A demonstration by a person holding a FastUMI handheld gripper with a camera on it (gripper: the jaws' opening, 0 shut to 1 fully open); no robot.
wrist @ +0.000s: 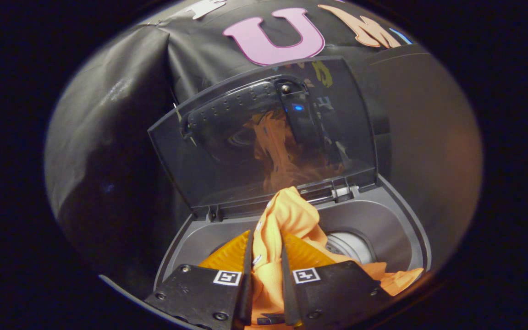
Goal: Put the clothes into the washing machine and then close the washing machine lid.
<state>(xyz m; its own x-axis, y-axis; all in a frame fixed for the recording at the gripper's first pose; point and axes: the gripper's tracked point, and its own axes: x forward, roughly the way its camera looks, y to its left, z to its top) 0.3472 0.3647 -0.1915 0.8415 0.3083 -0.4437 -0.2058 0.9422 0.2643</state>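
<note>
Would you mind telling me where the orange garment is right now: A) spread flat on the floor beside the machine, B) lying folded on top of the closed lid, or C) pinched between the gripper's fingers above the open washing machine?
C: the orange garment is clamped between both fingers of the gripper, over the washing machine, whose lid stands raised.

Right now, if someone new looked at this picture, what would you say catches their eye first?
The bright orange garment stands out, pinched between the fingers of the gripper and hanging over the open top of the washing machine. Just beyond it the tinted lid stands raised, mirroring the orange cloth. To the right of the garment, part of the pale drum shows inside the opening.
</note>
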